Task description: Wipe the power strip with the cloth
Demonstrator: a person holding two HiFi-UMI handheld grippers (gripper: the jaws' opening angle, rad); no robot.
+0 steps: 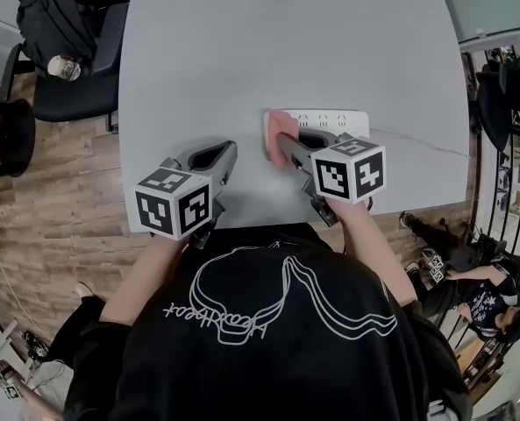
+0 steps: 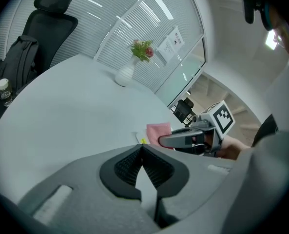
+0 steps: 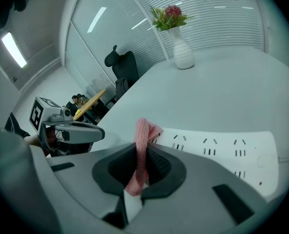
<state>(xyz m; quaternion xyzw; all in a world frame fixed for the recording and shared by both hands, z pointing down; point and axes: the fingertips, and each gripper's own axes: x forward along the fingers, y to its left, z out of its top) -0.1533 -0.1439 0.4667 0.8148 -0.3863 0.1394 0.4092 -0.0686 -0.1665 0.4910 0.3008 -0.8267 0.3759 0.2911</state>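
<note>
Pink fabric cloth (image 1: pixel 281 128) sits at the left end of the white plastic power strip (image 1: pixel 340 118) in the head view, under the right gripper (image 1: pixel 286 150); the left gripper (image 1: pixel 228 160) waits alongside. Left gripper view: jaws together, nothing between. Right gripper view: jaws clamped on the cloth, strip just beyond the fingertips. Wiping appears to be in hand; next, drag the cloth along the strip.

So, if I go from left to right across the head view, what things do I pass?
Water bottle → left gripper → pink cloth → power strip → cord
</note>
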